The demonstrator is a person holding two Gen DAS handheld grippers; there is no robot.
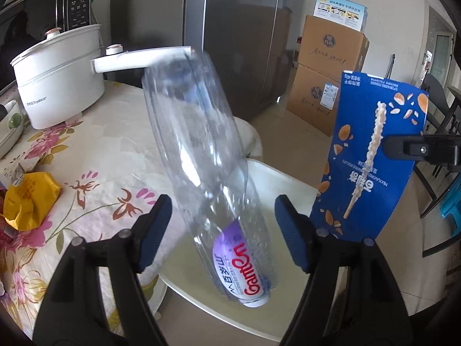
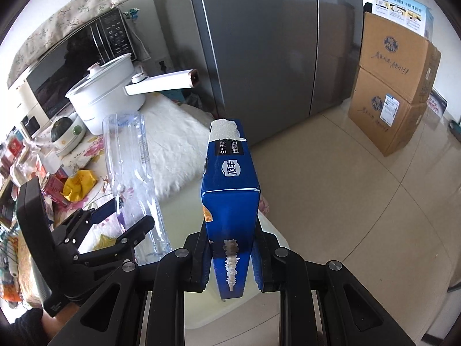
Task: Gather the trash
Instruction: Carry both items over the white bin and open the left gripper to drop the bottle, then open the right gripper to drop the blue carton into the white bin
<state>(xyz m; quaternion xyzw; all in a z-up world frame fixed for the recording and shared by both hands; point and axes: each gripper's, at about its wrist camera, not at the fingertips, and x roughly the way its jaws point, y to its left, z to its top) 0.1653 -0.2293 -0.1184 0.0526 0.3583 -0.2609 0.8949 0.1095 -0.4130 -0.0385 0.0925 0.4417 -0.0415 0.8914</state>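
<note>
Blue-padded fingers (image 1: 154, 230) of the left gripper (image 1: 222, 230) stand wide either side of the clear plastic bottle (image 1: 201, 155), and neither pad looks to be touching it; the bottle is blurred, tipped cap-down, its purple-and-red label end low over the pale bin (image 1: 288, 178) just beside the floral tablecloth (image 1: 95, 155). That looks very much like a release in hand, the bottle going into the bin, though whether it has landed yet can't be told. Over on the other side, the right gripper (image 2: 232, 248) is clamped tight on the narrow sides of the blue snack box (image 2: 230, 201), which stands upright above the same bin. So the step: drop-off, bottle first, box next. For the box, the call is simply to part the jaws while it hangs over the opening. More trash waits on the table: a crumpled yellow wrapper (image 1: 28, 201) near the white pot (image 1: 60, 77), so the left gripper would then need to swing back there for another pick.
</note>
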